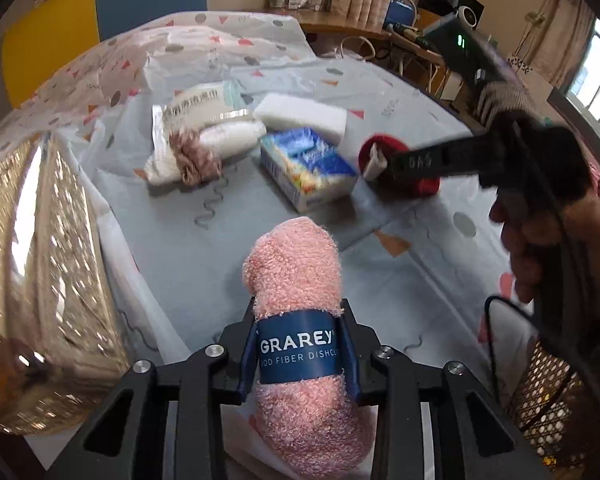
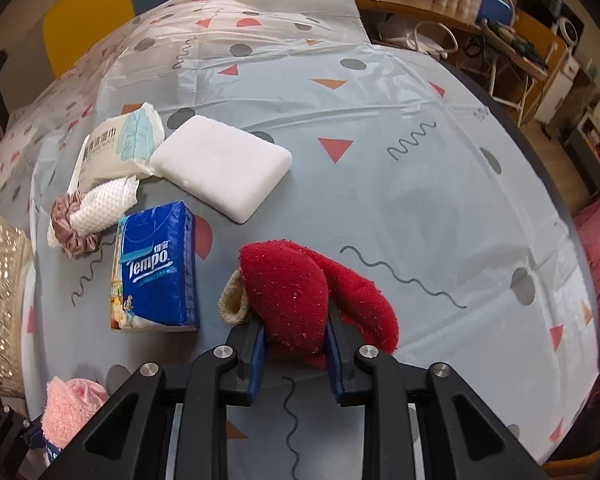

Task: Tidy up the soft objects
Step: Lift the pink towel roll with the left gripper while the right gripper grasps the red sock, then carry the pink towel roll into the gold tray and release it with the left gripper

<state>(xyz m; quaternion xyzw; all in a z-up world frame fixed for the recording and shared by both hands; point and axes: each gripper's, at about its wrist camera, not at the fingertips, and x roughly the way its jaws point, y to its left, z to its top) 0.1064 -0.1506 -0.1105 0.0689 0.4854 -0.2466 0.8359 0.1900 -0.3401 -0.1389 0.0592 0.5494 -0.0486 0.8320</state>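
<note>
The left tongs (image 1: 298, 350) are clamped on the pink dishcloth roll (image 1: 296, 280) above the bench (image 2: 400, 184). The right tongs (image 2: 296, 344) pinch the red sock (image 2: 300, 296); grip deeper before lifting, since its loose end probably droops.

Pink rolled dishcloth (image 1: 300, 320), blue band, clamped between left fingers (image 1: 247, 354). Red fuzzy sock (image 2: 300, 300), cream cuff, pinched by right fingers (image 2: 258, 356) on worktop (image 2: 420, 208).

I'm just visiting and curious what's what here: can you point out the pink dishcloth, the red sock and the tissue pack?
pink dishcloth (image 1: 296, 264): left wrist view, on its fluffy upper end.
red sock (image 2: 290, 292): right wrist view, on its rounded front.
Tempo tissue pack (image 2: 152, 268): right wrist view, on the blue printed face.
</note>
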